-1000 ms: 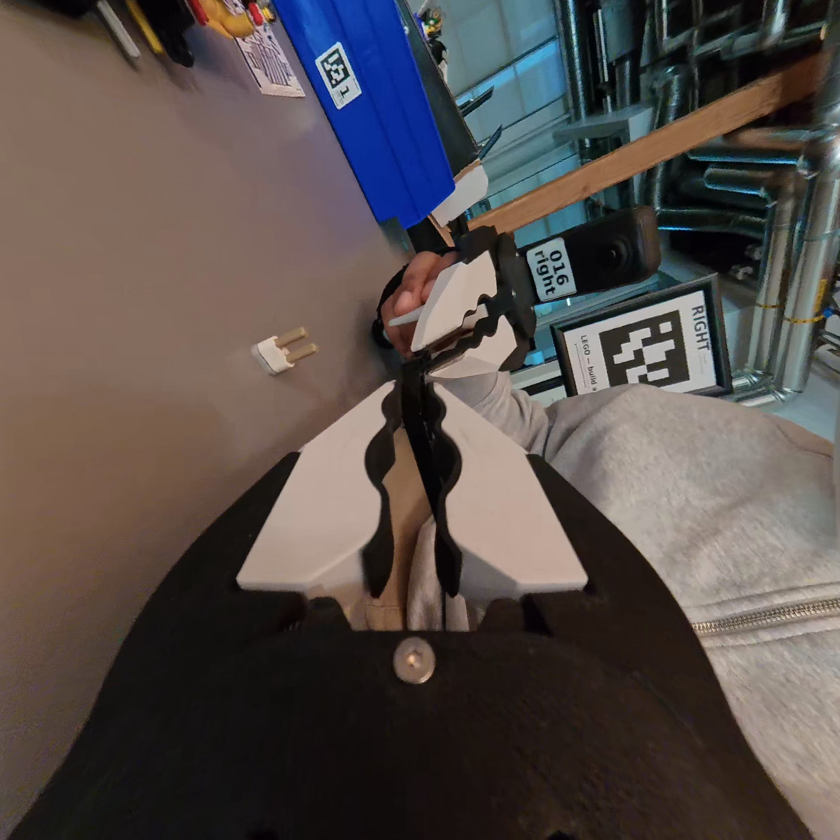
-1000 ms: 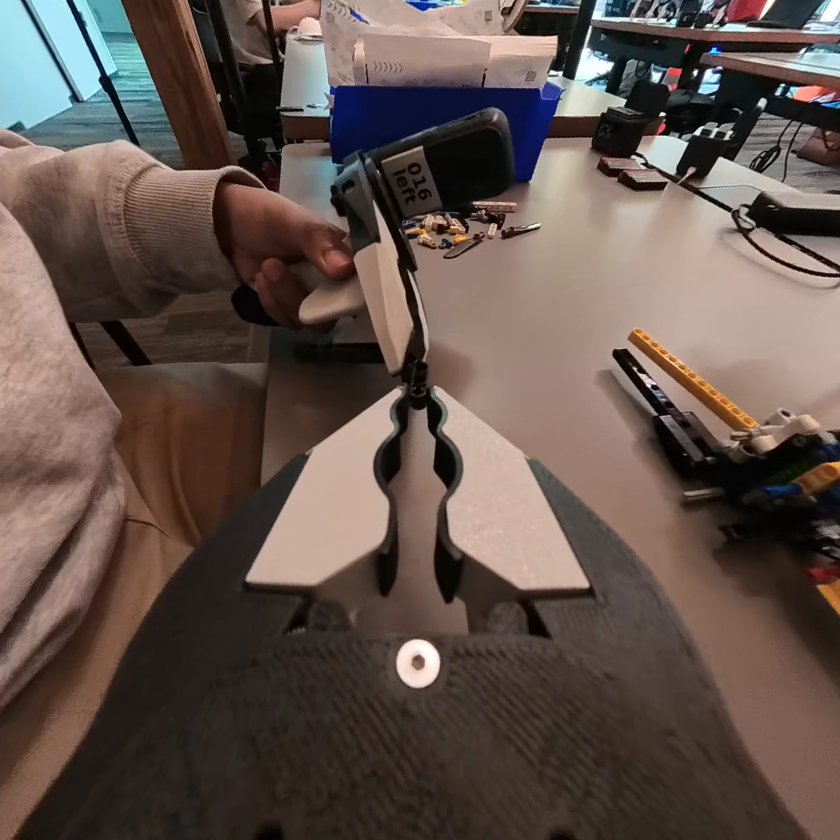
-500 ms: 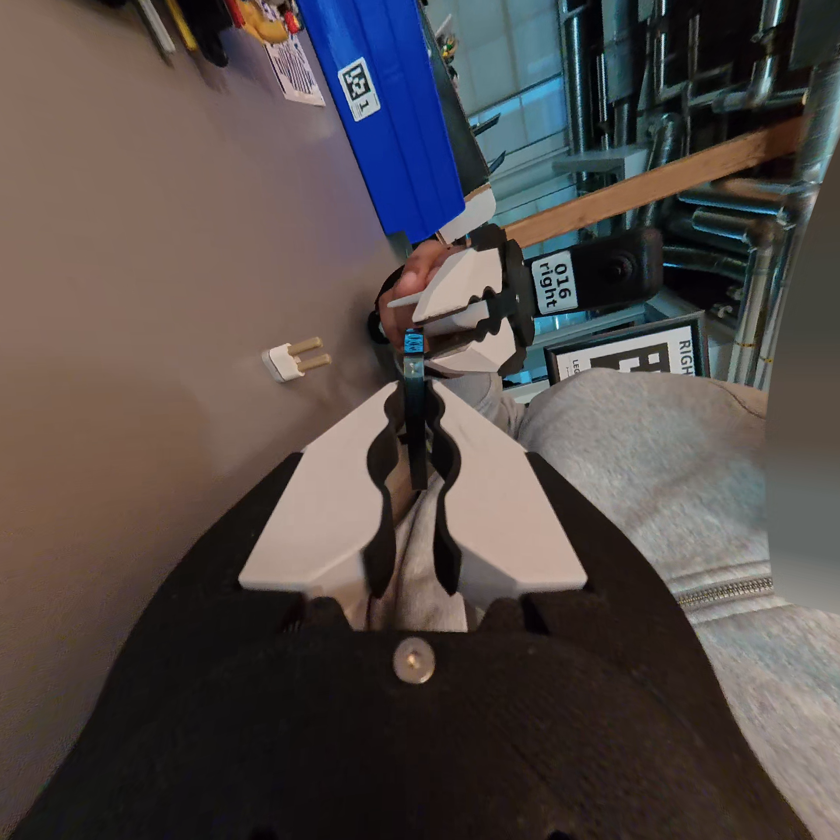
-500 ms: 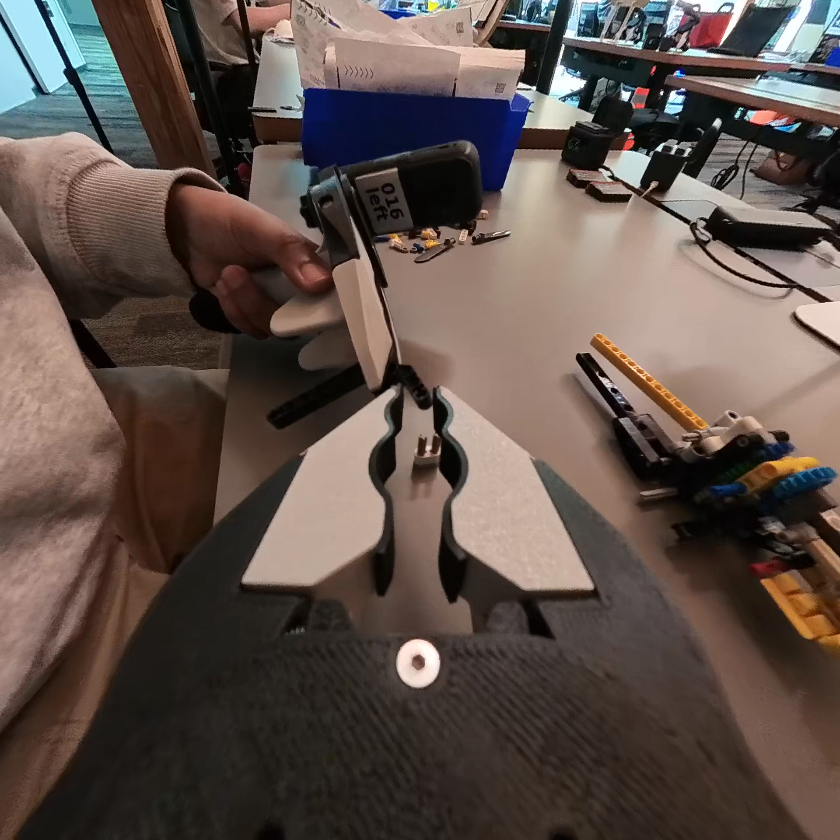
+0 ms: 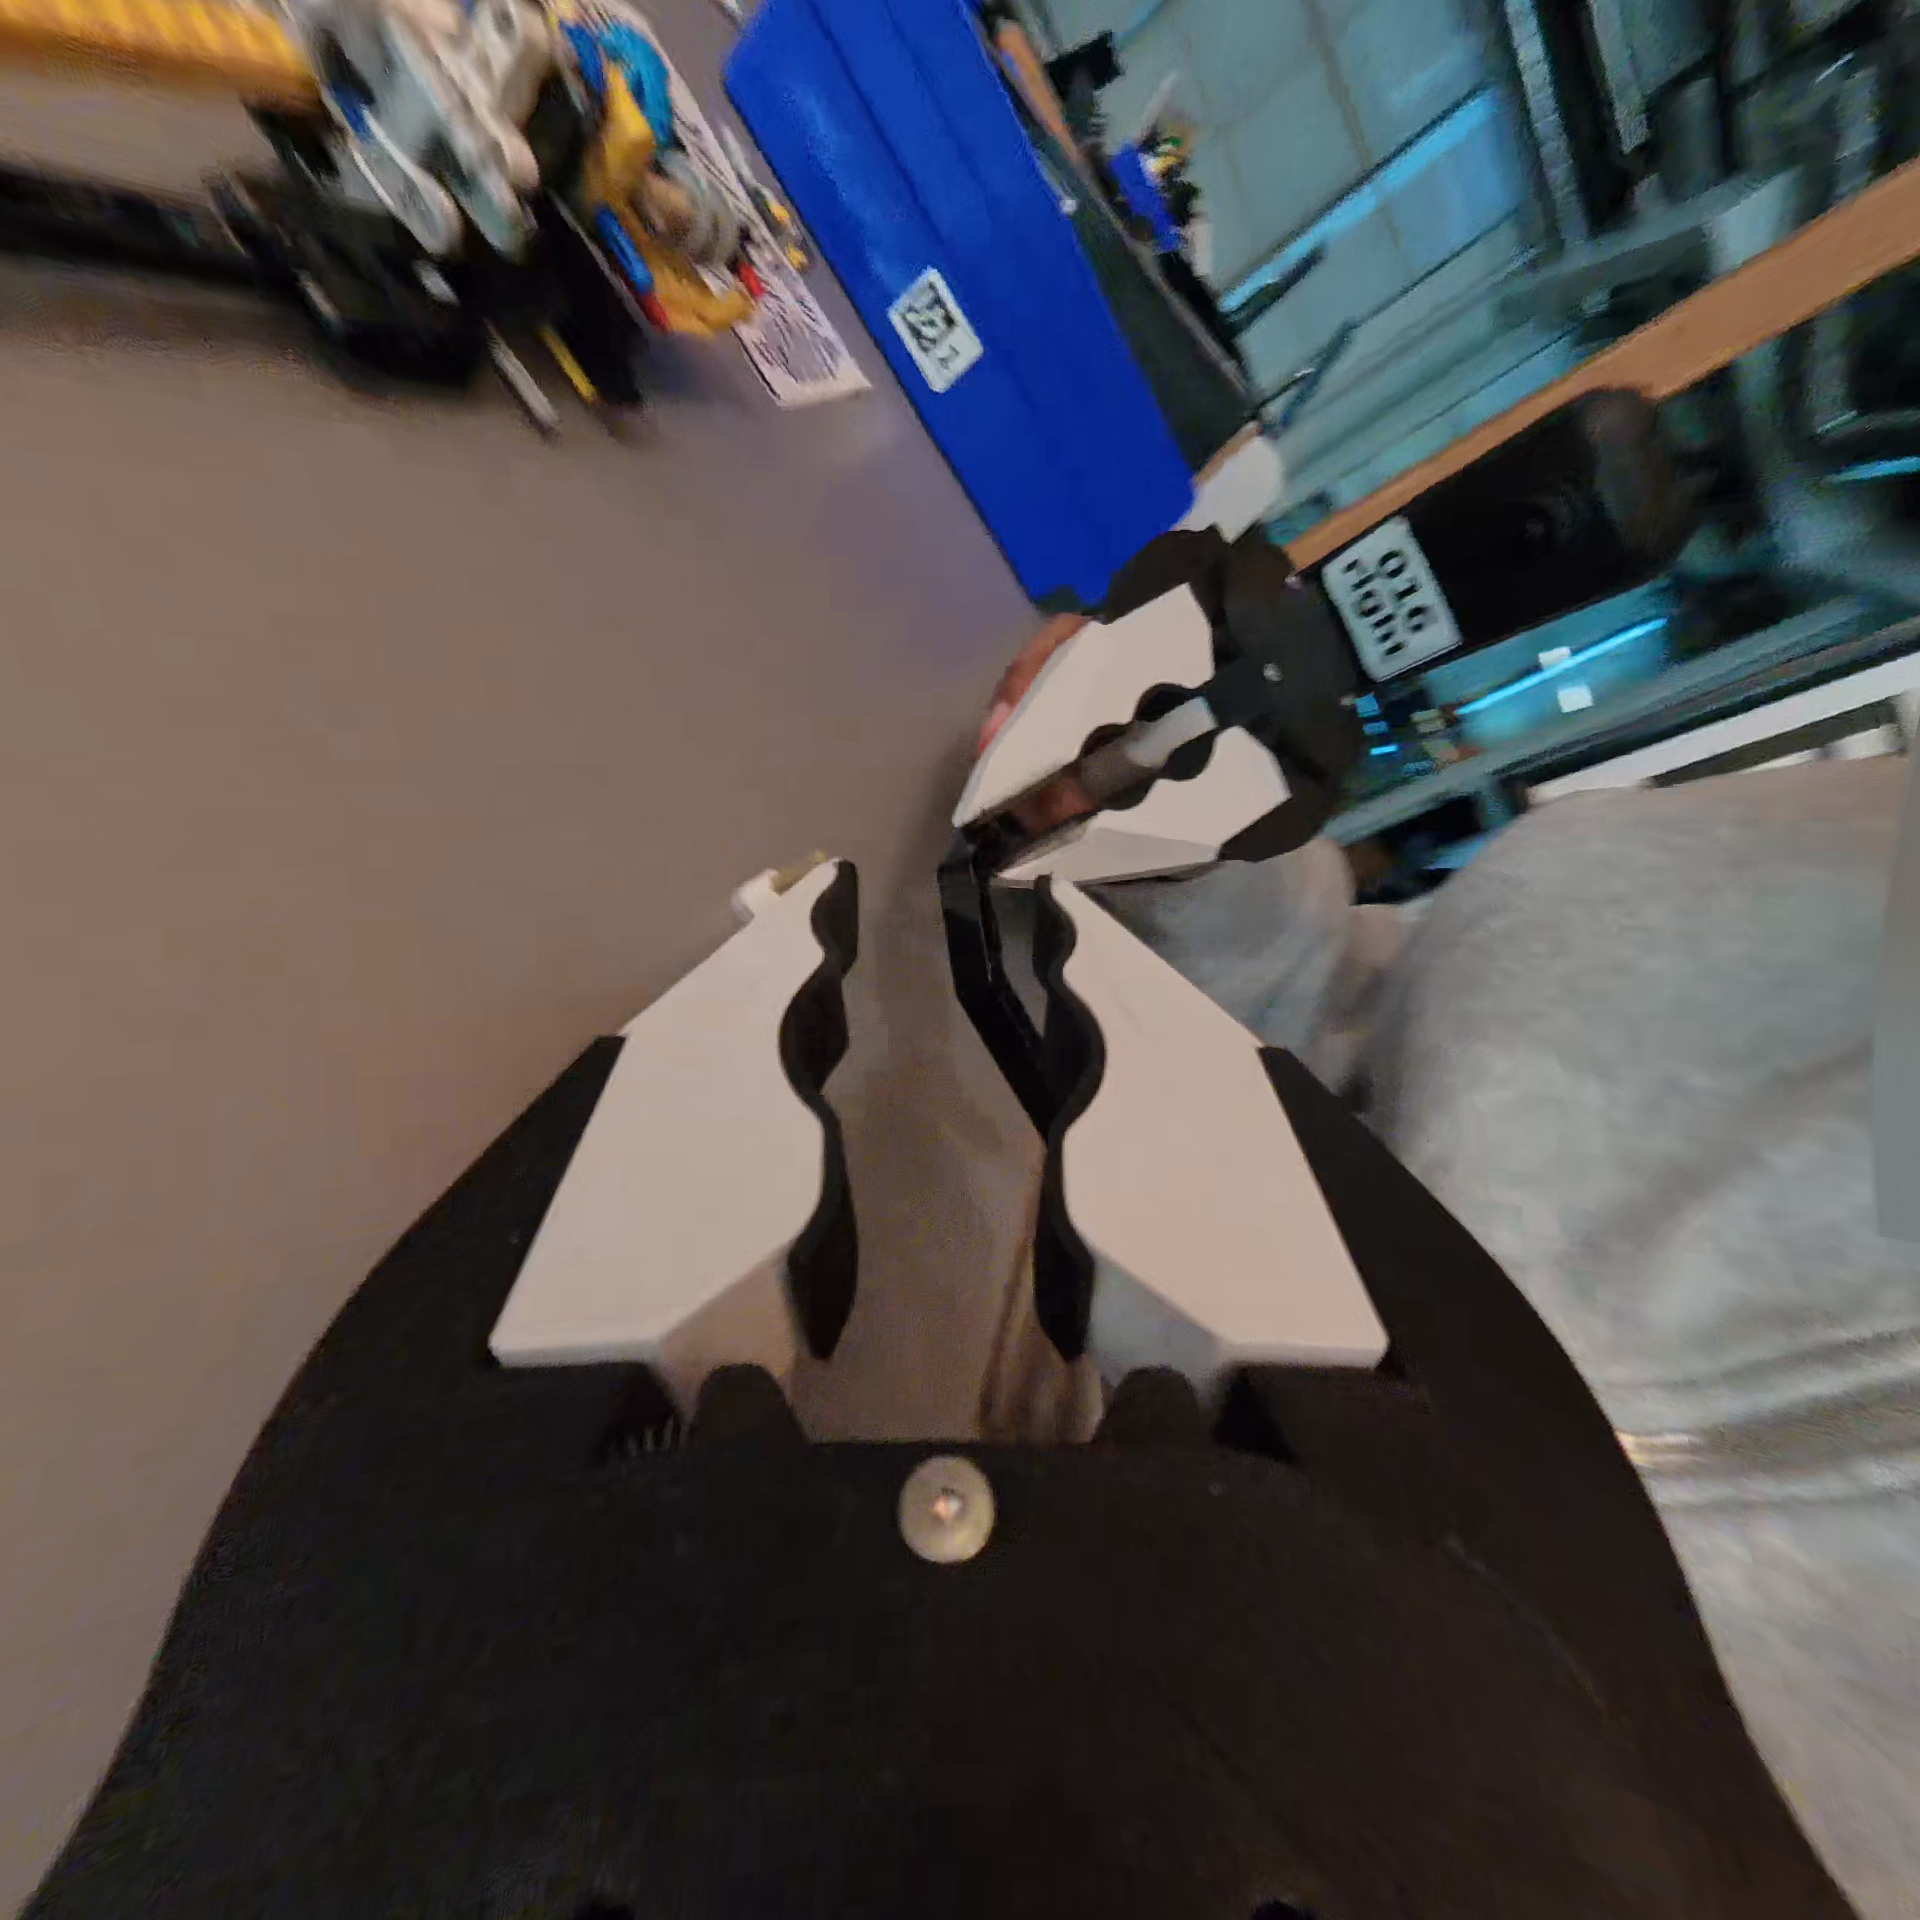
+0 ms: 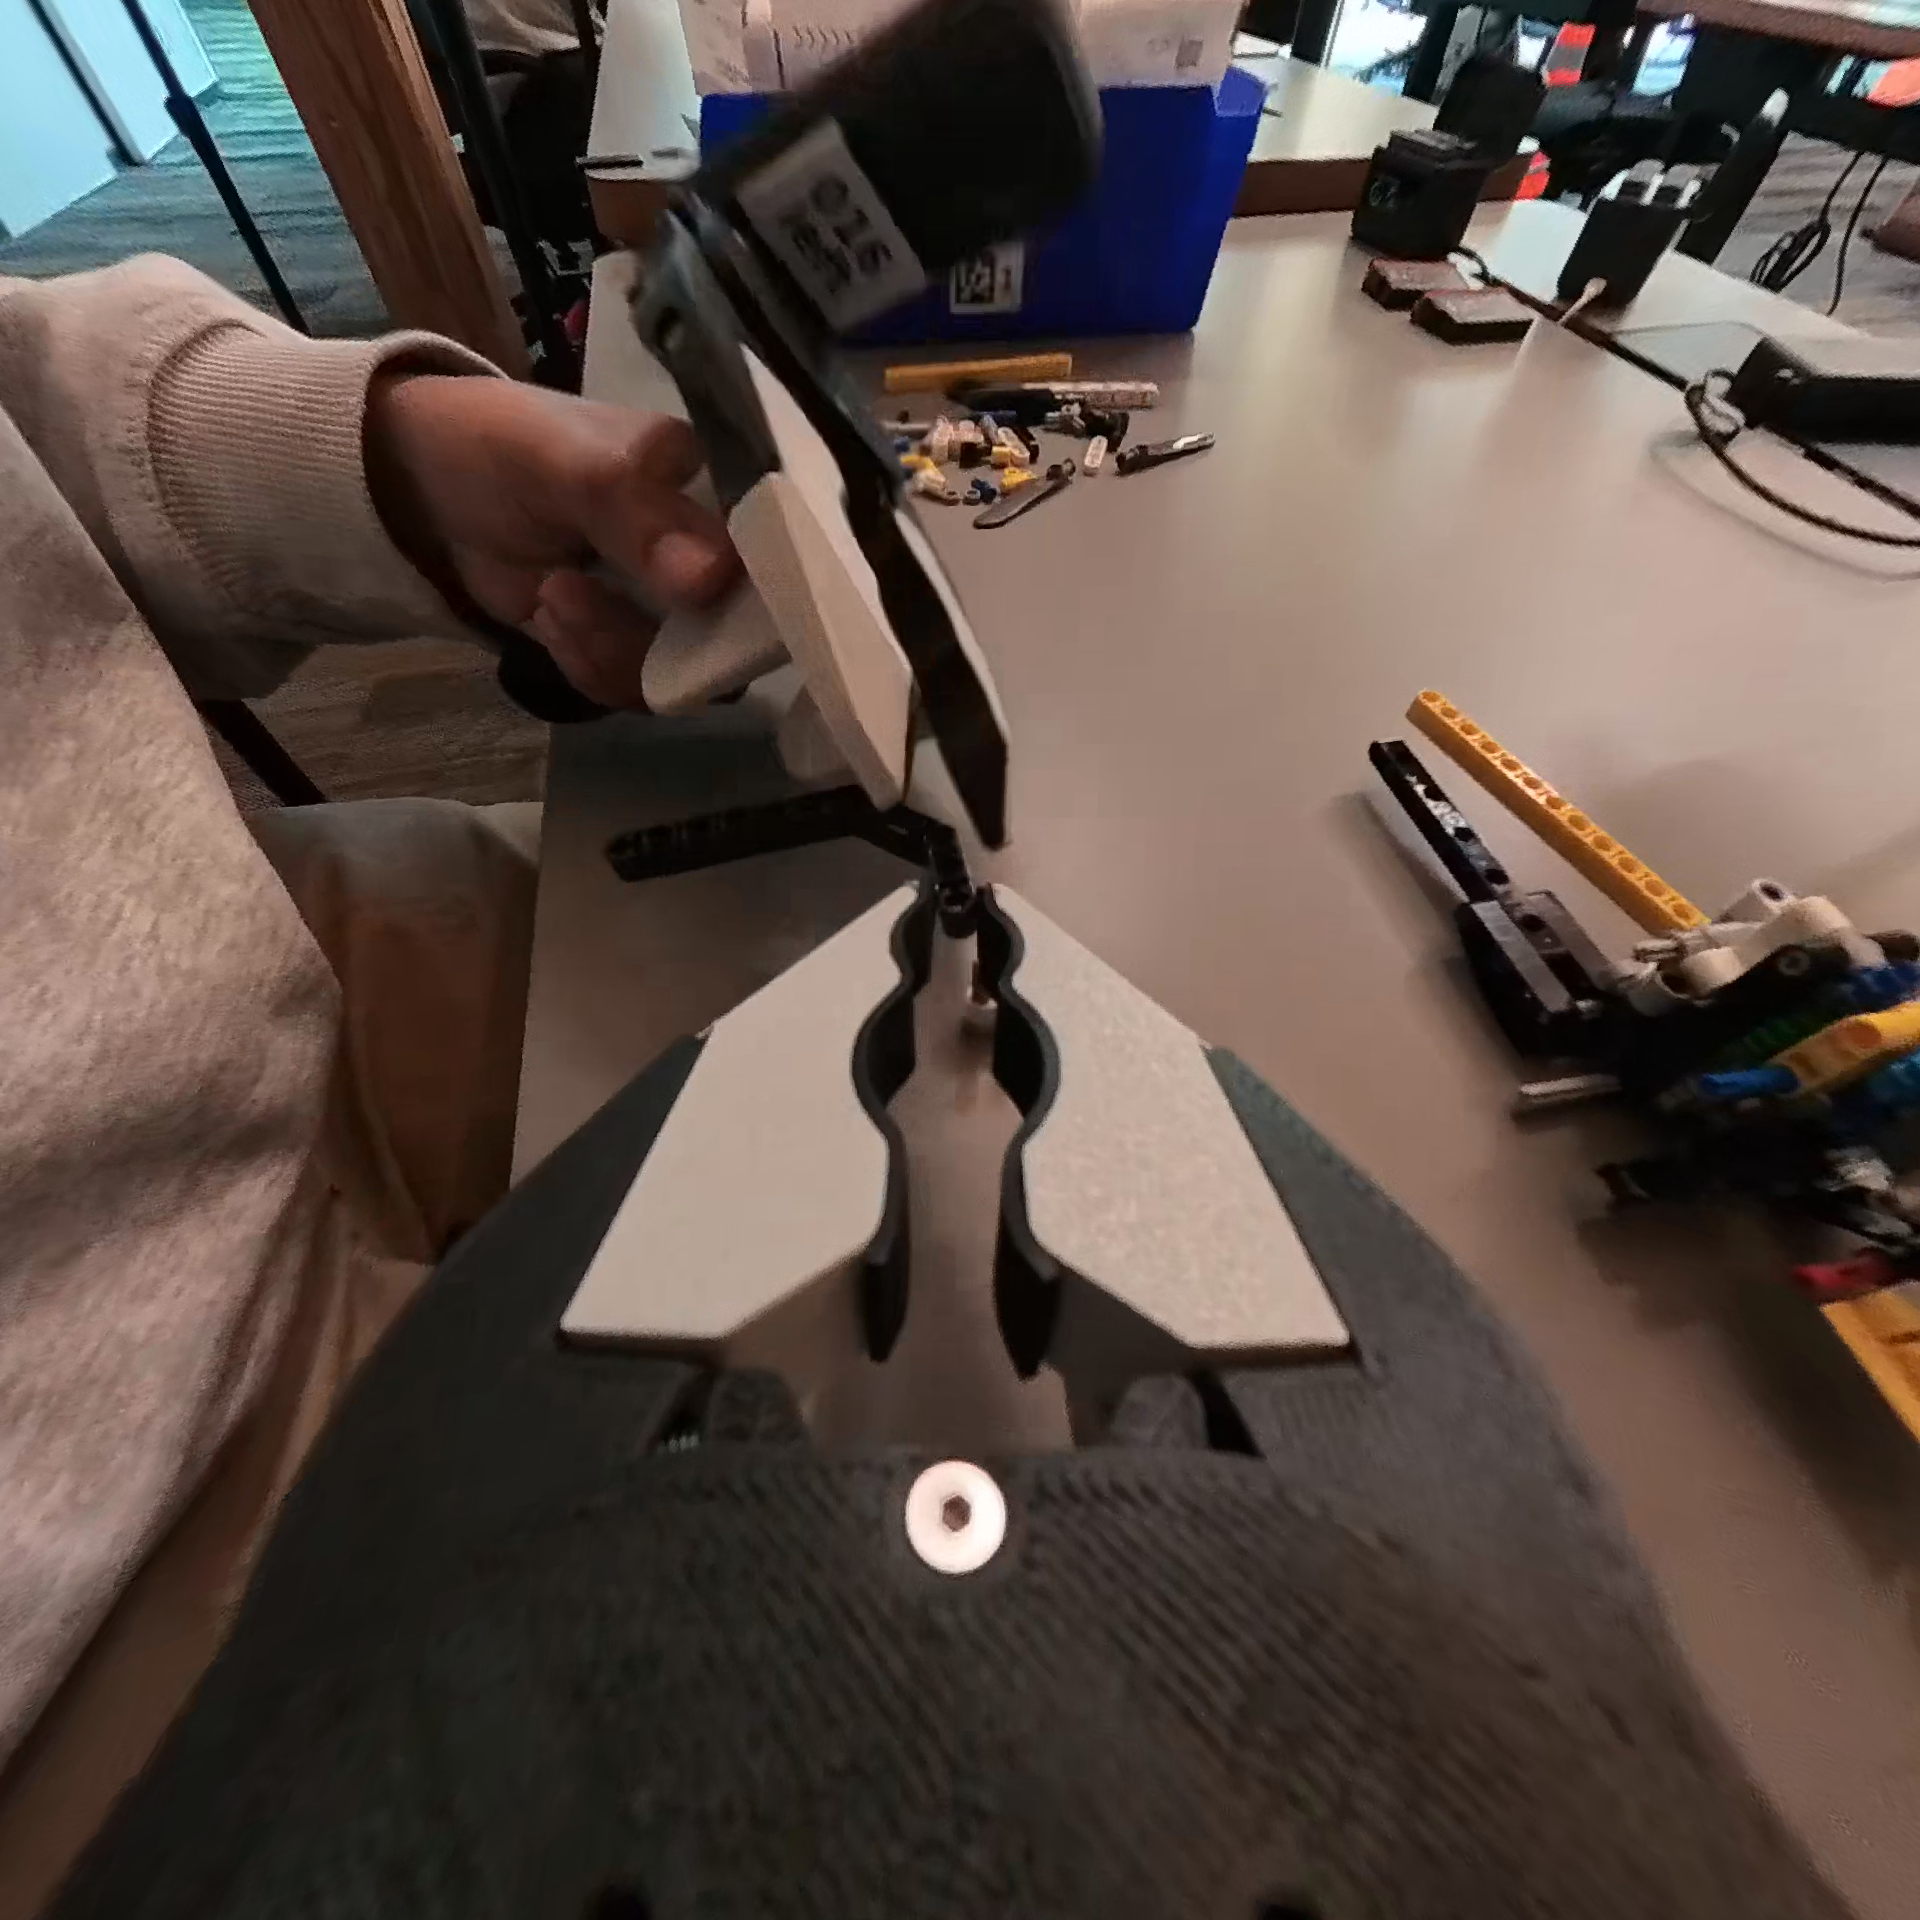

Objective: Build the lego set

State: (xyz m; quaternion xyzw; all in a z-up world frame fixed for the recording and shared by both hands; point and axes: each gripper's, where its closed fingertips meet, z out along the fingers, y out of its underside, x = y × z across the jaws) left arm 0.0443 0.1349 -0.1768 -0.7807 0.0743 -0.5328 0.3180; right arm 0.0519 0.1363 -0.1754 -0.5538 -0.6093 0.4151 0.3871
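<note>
A long black lego beam (image 6: 727, 831) hangs just above the table edge. My right gripper (image 6: 953, 902) is shut on its bent end. In the left wrist view the beam (image 5: 987, 987) runs between my left gripper's (image 5: 945, 883) open fingers, close to the right-hand one. The right gripper (image 5: 977, 842) pinches its far tip there. In the right wrist view the left gripper (image 6: 940, 816) hovers over the beam. A small white piece with two pins (image 6: 977, 1013) lies on the table under the right gripper's fingers. The part-built model (image 6: 1766, 1018) sits to the right.
A blue bin (image 6: 1122, 239) stands at the back, with several loose pieces (image 6: 1018, 436) in front of it. A yellow beam (image 6: 1538, 810) and a black beam (image 6: 1455, 831) stick out from the model. Cables and black boxes lie at the far right. My lap is at the left. My two grippers' fingertips are within a few centimetres of each other. Both grippers' tips are roughly 15 cm from the part-built model (image 6: 1766, 1018). The left camera catches it too, in the left wrist view (image 5: 580, 177).
My left gripper has opened and let go of the black beam. My right gripper has shut on the beam's end. The left view has swung, so the model shows.
</note>
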